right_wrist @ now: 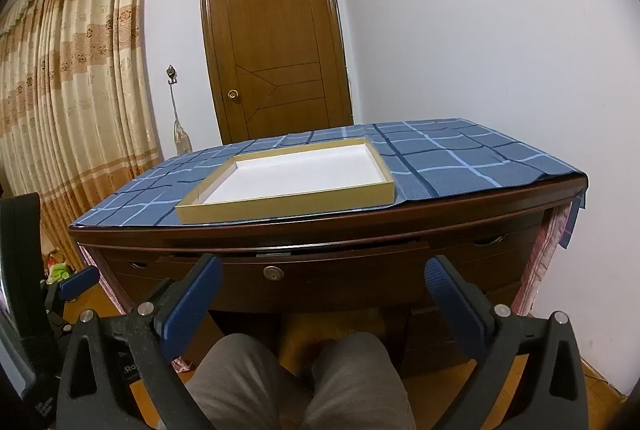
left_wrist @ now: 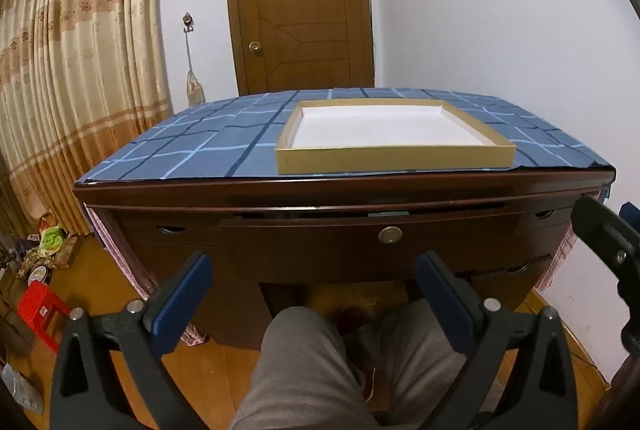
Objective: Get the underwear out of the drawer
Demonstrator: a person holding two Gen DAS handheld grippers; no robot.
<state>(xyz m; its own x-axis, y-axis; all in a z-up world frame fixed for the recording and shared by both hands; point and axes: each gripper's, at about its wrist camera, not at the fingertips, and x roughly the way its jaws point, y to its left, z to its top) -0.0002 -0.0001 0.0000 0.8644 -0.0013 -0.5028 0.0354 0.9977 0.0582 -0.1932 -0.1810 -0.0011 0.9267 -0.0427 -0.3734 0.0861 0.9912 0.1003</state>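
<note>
A dark wooden desk stands ahead, and its middle drawer (left_wrist: 372, 242) (right_wrist: 320, 278) with a round lock is pulled out only a crack. No underwear shows; the drawer's inside is hidden. On the blue checked cloth on top lies a shallow cardboard tray (left_wrist: 394, 150) (right_wrist: 286, 204) with a white bottom and nothing in it. My left gripper (left_wrist: 314, 266) hangs open in front of the drawer, holding nothing. My right gripper (right_wrist: 322, 270) is open too, level with the drawer front and short of it. Each gripper appears at the edge of the other's view.
A person's knees in grey trousers (left_wrist: 304, 362) (right_wrist: 288, 382) sit under the grippers, before the desk's kneehole. Side drawers (left_wrist: 172, 242) (right_wrist: 492, 250) flank the middle one. A red stool (left_wrist: 38, 306) and clutter lie on the floor at left. Curtain, door and white wall stand behind.
</note>
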